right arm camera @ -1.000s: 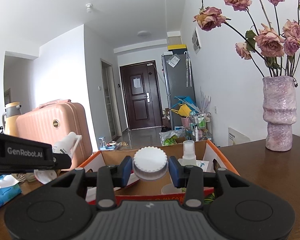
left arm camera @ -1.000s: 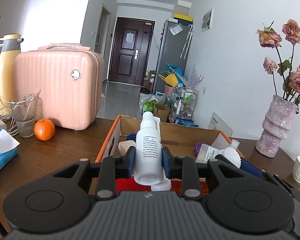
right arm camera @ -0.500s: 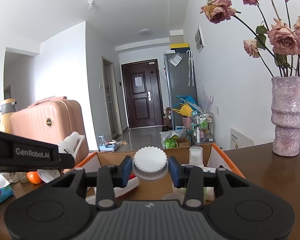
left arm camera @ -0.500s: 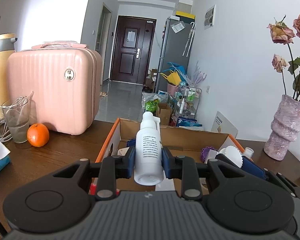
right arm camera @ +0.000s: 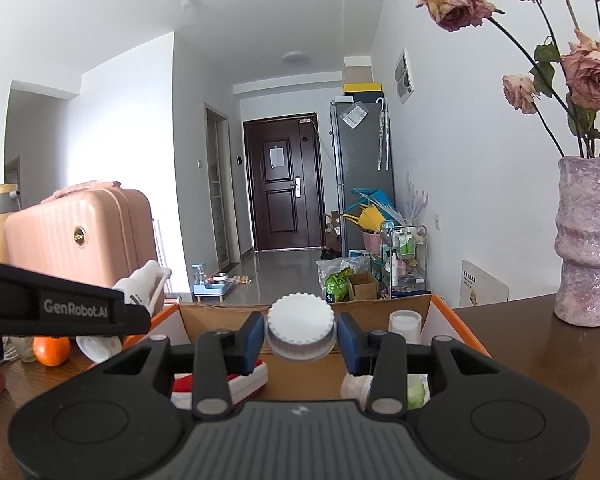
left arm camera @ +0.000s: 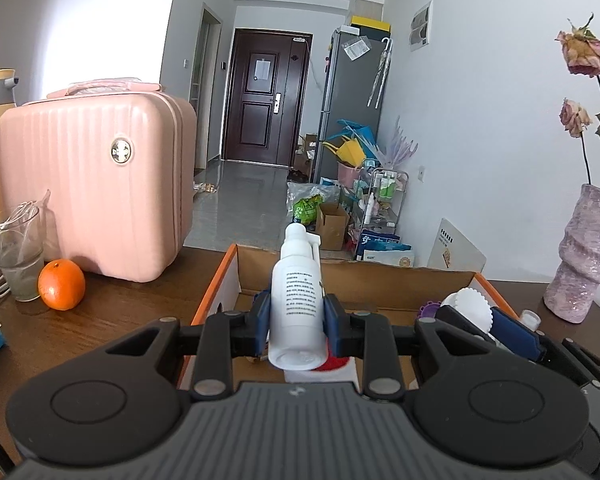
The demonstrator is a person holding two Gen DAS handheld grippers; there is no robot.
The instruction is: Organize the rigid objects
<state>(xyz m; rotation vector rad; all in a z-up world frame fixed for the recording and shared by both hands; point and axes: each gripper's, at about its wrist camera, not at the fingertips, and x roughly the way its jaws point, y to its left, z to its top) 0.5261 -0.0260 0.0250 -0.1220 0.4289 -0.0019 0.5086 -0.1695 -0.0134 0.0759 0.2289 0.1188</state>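
My left gripper (left arm camera: 296, 320) is shut on a white spray bottle (left arm camera: 298, 296) with small print, its nozzle pointing away from me, held above the near end of an open cardboard box (left arm camera: 352, 272) with orange edges. My right gripper (right arm camera: 300, 332) is shut on a white jar with a ribbed lid (right arm camera: 300, 326), also over the box (right arm camera: 452, 320). In the left wrist view the right gripper and the ribbed lid (left arm camera: 472, 308) show at the right. In the right wrist view the left gripper's arm and the spray bottle (right arm camera: 142, 286) show at the left.
The box holds a red and white item (right arm camera: 240, 382), a clear-capped bottle (right arm camera: 405, 324) and other small things. On the dark wooden table (left arm camera: 80, 332) stand a pink suitcase (left arm camera: 96, 184), an orange (left arm camera: 61, 285), a glass (left arm camera: 14, 256) and a pink vase of dried roses (right arm camera: 588, 240).
Both grippers, still holding their objects, have drawn back toward the near side of the box; the suitcase, orange and vase have slid right in the views.
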